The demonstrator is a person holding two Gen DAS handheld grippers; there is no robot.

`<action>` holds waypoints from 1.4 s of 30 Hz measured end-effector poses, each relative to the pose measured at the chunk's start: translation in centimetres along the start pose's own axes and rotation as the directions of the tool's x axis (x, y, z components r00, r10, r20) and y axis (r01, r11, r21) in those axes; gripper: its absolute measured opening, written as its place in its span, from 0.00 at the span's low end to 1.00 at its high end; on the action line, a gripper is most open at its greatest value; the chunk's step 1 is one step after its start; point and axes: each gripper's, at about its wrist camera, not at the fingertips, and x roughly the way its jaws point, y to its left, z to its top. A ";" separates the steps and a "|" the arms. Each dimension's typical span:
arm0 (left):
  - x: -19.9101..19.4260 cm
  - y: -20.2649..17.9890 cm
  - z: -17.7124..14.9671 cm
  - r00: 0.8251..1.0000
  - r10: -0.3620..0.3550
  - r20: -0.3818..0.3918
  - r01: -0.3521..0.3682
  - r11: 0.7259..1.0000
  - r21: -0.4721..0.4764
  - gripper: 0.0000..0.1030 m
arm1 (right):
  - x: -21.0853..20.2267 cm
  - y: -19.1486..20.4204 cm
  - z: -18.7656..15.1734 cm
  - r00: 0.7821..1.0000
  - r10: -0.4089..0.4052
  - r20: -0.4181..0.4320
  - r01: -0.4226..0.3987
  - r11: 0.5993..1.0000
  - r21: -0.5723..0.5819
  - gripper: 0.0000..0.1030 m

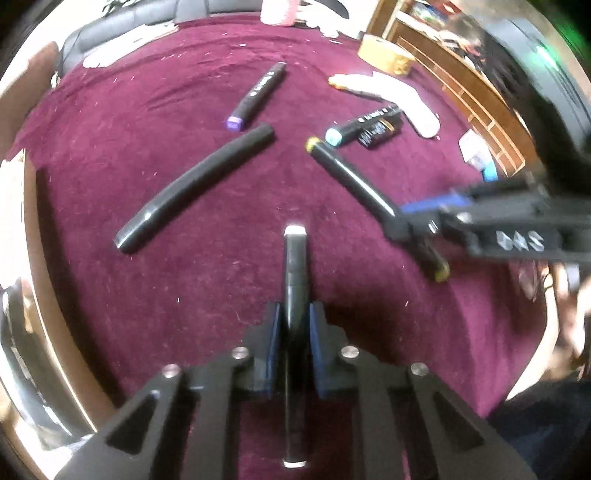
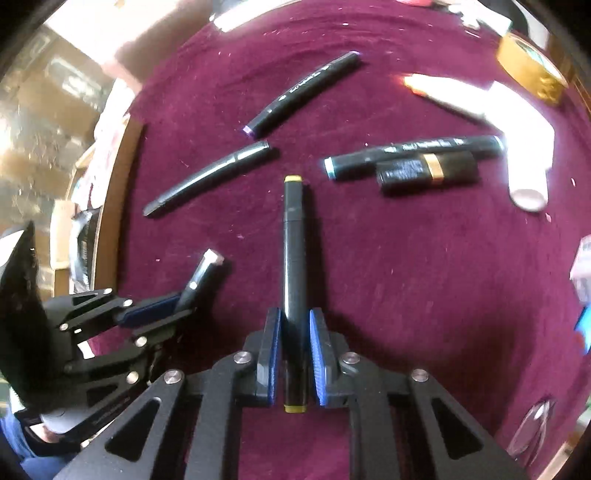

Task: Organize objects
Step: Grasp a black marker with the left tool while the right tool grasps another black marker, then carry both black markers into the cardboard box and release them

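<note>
My left gripper (image 1: pixel 295 321) is shut on a black marker with white end caps (image 1: pixel 295 280), held lengthwise between the pads above the maroon cloth (image 1: pixel 207 288). My right gripper (image 2: pixel 295 325) is shut on a black marker with yellow end caps (image 2: pixel 293 240); in the left wrist view the same marker (image 1: pixel 354 177) slants from the right gripper (image 1: pixel 410 229) at the right. The left gripper (image 2: pixel 177 299) shows at lower left in the right wrist view. On the cloth lie a purple-capped marker (image 1: pixel 258 94), a plain black marker (image 1: pixel 195 188) and a teal-capped marker (image 1: pixel 362 123).
A black-and-gold battery (image 2: pixel 428 171) lies beside the teal-capped marker (image 2: pixel 413 153). White tubes (image 1: pixel 388 96) lie at the far right, with a roll of brown tape (image 1: pixel 384 55) behind them. A pink cup (image 1: pixel 279 11) stands at the far edge. The table's wooden rim (image 1: pixel 44 258) runs along the left.
</note>
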 end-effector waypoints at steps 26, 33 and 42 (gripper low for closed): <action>-0.4 1.4 -0.4 0.994 -0.062 0.089 0.063 0.998 -0.015 0.14 | -0.1 4.3 -1.5 0.999 -0.025 0.046 0.025 1.000 0.014 0.17; -3.0 3.1 -0.4 0.982 -0.106 0.153 0.118 0.991 -0.069 0.14 | -1.9 6.3 -1.1 0.994 0.051 0.100 -0.052 0.999 0.007 0.17; -8.6 7.1 -0.9 0.955 -0.097 0.280 0.147 0.976 -0.163 0.14 | -3.5 11.4 -0.1 0.986 0.113 0.119 -0.101 0.990 -0.101 0.17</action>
